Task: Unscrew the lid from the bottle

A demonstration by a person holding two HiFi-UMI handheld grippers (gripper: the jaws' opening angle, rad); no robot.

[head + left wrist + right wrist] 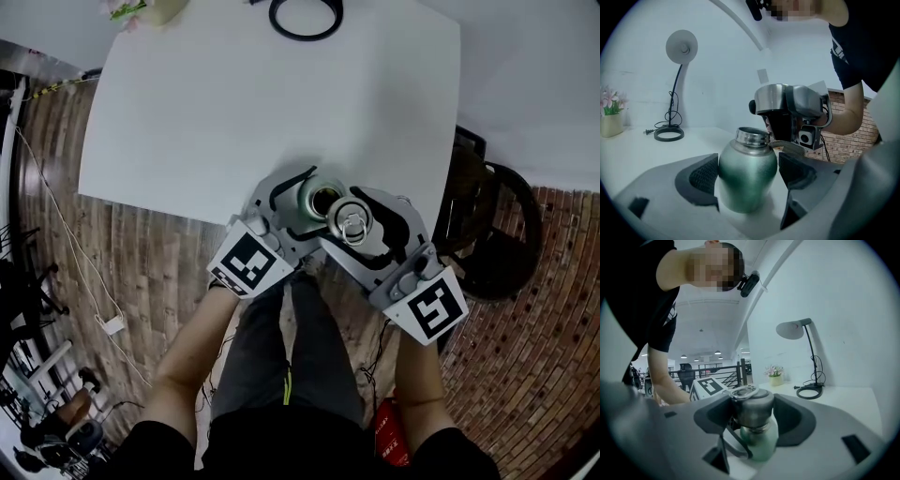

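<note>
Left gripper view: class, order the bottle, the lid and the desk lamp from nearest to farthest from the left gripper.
1. Bottle: between the jaws of the left gripper, centre of the view.
2. Lid: just behind the bottle, raised above its open mouth, right of centre.
3. Desk lamp: far back on the table, at the left.

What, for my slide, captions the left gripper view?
Open green bottle in the left gripper; right gripper holds its steel lid above.
</note>
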